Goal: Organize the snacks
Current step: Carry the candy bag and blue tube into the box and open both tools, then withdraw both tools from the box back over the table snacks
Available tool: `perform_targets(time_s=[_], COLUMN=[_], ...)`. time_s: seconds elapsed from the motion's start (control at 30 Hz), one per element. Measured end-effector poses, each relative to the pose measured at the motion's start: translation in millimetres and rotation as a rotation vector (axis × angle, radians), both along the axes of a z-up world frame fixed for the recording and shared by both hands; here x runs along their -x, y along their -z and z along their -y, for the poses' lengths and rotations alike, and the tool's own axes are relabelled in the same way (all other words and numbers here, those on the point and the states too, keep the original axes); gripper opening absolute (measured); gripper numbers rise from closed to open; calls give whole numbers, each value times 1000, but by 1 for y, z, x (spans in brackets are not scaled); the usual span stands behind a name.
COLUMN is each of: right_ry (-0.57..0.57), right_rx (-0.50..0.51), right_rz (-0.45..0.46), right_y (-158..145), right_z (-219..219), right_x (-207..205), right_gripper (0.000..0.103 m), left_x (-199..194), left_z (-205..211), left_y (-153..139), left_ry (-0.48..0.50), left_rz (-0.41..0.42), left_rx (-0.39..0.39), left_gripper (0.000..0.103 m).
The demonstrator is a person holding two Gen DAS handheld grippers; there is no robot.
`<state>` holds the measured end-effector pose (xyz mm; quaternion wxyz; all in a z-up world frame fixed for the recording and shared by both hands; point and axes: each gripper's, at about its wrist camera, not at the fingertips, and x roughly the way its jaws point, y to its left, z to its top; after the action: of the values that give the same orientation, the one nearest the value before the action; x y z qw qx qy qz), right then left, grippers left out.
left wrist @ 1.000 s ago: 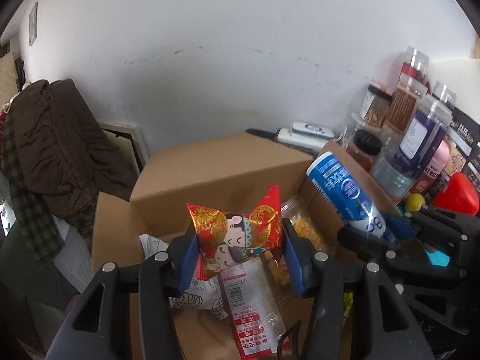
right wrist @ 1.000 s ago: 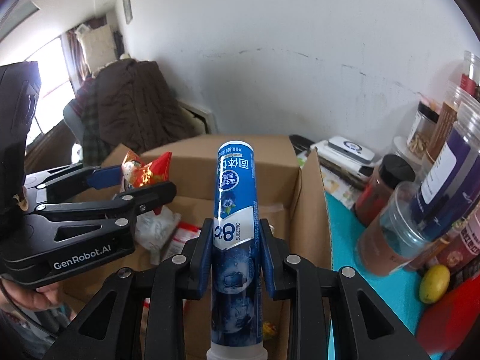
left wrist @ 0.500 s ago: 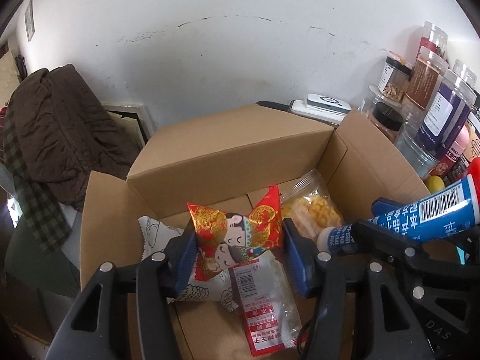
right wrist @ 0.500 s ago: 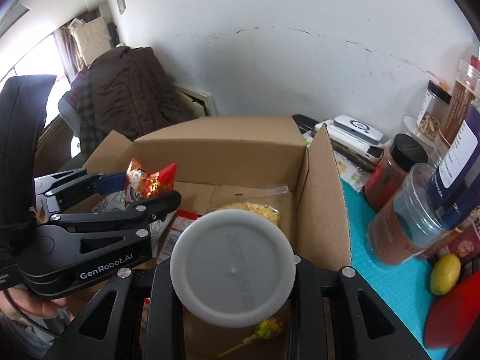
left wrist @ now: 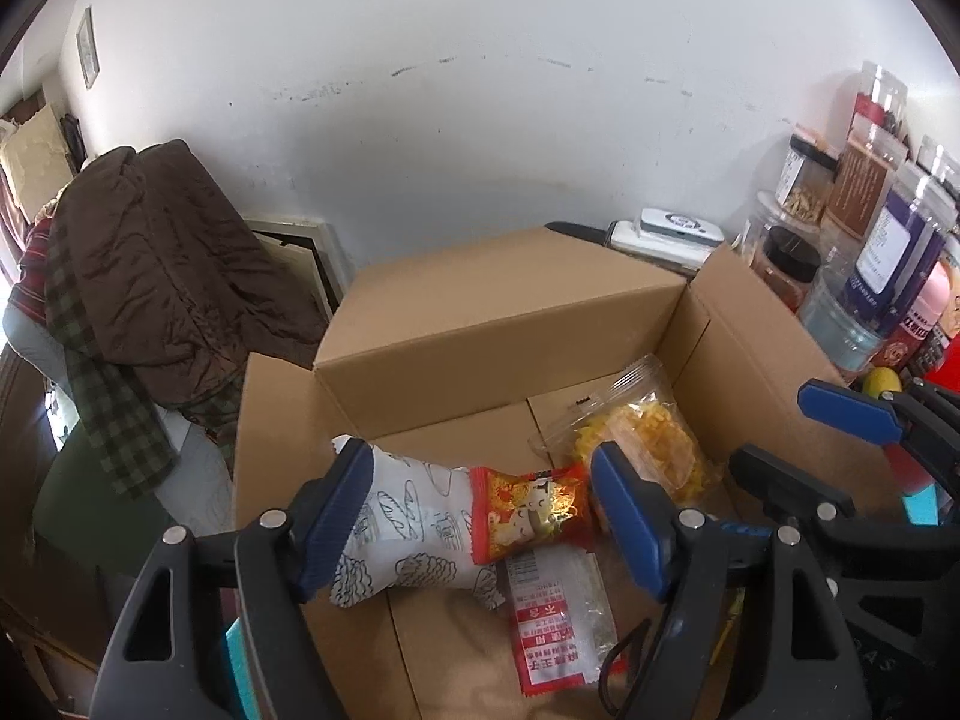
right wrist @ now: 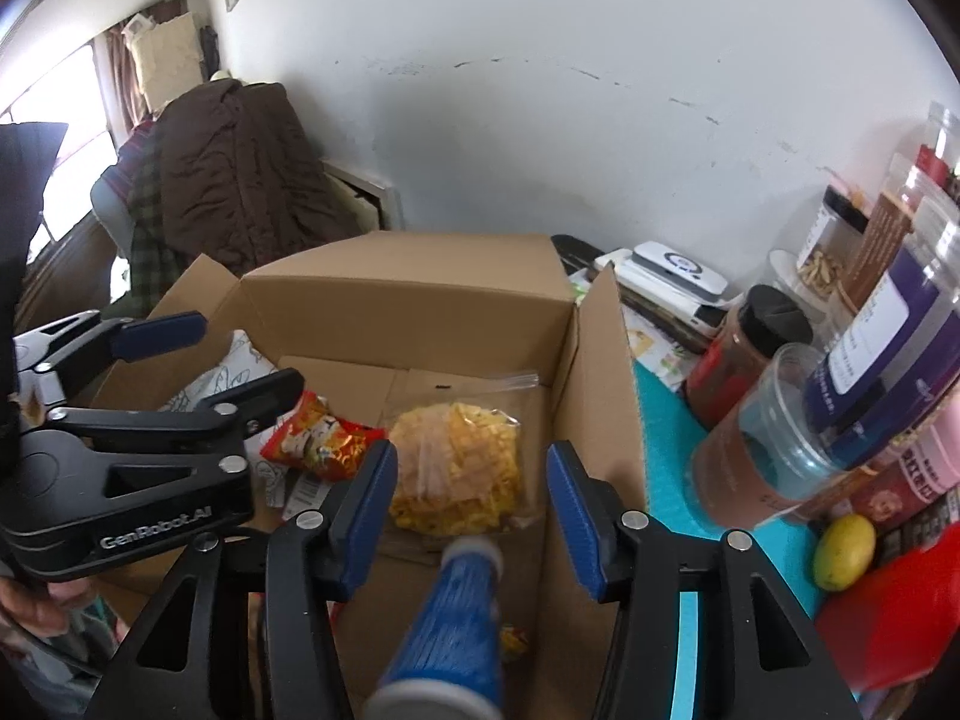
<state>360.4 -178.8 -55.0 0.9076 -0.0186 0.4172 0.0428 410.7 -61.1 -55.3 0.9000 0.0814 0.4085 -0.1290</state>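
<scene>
An open cardboard box (left wrist: 498, 324) (right wrist: 594, 360) holds the snacks. My left gripper (left wrist: 480, 516) is open above it; the red snack packet (left wrist: 528, 510) (right wrist: 318, 438) lies loose on a white bread-print bag (left wrist: 414, 528). A clear bag of yellow snacks (left wrist: 642, 444) (right wrist: 456, 462) and a red-and-white packet (left wrist: 558, 624) lie on the box floor. My right gripper (right wrist: 468, 510) is open; the blue tube (right wrist: 450, 630) is free between the jaws, blurred, inside the box.
Jars and bottles (right wrist: 840, 408) crowd the teal mat (right wrist: 660, 438) right of the box, with a yellow fruit (right wrist: 846, 552) and a red object (right wrist: 900, 618). A white device (right wrist: 672, 264) lies behind the box. A brown coat (left wrist: 156, 276) hangs on a chair at the left.
Both grippers have opened. The red packet dropped from the left gripper onto the white bag. The blue tube tipped forward, left the right gripper and is falling into the box.
</scene>
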Motion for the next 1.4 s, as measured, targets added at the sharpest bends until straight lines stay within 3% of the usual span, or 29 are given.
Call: perform_targets(time_s=[0.5, 0.87, 1.2, 1.27, 1.4], right_ry=[-16, -27, -22, -22, -25], right_rx=[37, 37, 24, 23, 24], right_rz=[112, 231, 304, 316, 329], right_y=[-61, -109, -134, -136, -136], right_z=[-14, -24, -30, -31, -36], right_x=[39, 93, 151, 164, 189], right_gripper=[57, 57, 57, 62, 63], left_x=[47, 103, 161, 172, 194], left_z=[-17, -35, -53, -56, -62], left_y=[-65, -118, -143, -145, -146], left_ry=[-7, 4, 26, 35, 45], left_rz=[115, 223, 276, 282, 291], left_rx=[50, 100, 141, 144, 156], left_gripper=[75, 75, 75, 75, 75])
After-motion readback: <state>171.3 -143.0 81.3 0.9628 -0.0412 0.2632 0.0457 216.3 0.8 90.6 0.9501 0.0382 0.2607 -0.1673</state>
